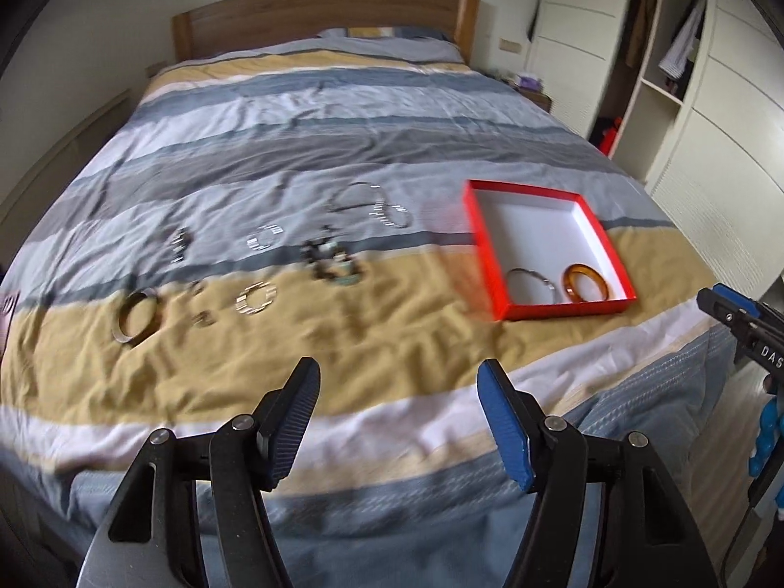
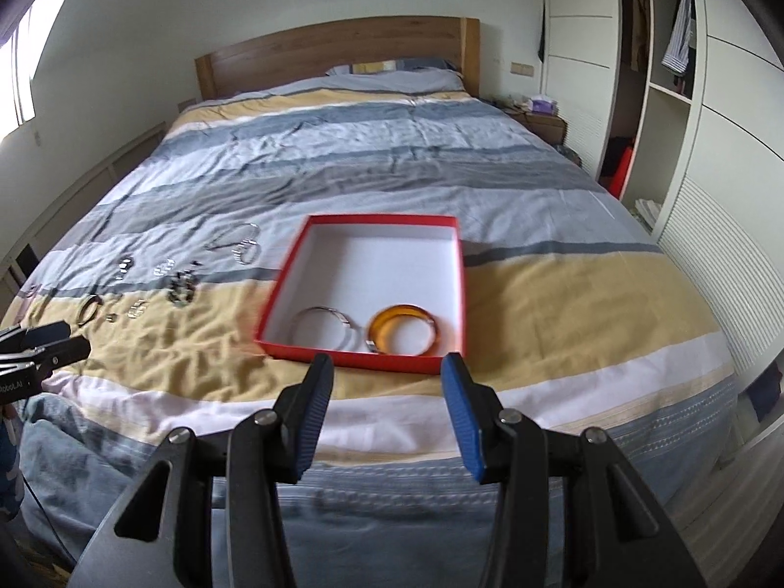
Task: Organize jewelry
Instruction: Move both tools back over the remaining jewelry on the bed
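Both the left claw (image 1: 399,382) and the right claw (image 2: 387,375) are open and empty. The red box (image 2: 458,269), at frame centre, holds an amber bangle (image 2: 404,330) and a silver bangle (image 2: 321,326).

Your left wrist camera looks from the foot of the striped blue-and-tan quilted bed (image 1: 343,112) toward the wooden headboard (image 1: 323,19); your right wrist camera faces likewise, farther right, nearer the shallow red cardboard box (image 2: 274,304). Both share it.

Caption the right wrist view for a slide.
Open right tool above red box holding amber bangle and silver bangle on striped bed.
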`<state>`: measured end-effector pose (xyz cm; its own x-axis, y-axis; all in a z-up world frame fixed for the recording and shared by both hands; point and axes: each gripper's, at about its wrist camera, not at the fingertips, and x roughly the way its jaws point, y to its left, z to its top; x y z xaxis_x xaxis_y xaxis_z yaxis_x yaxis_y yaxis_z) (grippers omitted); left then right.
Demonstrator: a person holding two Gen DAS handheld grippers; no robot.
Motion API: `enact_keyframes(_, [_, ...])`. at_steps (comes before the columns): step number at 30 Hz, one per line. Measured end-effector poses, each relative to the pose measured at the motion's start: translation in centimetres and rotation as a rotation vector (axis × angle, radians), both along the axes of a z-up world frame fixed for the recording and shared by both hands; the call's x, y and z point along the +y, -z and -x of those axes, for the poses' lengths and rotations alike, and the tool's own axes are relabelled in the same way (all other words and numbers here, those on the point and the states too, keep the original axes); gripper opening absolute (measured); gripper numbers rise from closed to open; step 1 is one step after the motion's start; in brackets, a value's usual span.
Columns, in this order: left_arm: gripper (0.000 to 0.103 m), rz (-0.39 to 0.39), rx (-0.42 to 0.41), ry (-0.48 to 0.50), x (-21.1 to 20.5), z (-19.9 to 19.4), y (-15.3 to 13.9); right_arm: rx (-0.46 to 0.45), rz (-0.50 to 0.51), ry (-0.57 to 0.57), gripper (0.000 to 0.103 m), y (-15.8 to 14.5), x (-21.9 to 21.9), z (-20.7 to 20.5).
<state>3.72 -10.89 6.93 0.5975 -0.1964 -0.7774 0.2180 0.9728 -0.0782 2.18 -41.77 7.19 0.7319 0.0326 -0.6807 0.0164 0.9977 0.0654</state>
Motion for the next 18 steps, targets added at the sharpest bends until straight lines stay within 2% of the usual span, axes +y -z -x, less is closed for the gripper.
enact_keyframes(10, [0.066, 0.010, -0.098, -0.174, 10.4, 5.5, -0.8, -0.044, -0.021, -0.078, 0.044, -2.4, 5.6, 1.3])
enact_keyframes(18, [0.068, 0.030, -0.052, -0.279, 16.2, 7.0, 1.1, -0.040, -0.035, -0.173, 0.044, -1.9, 10.0, 0.1])
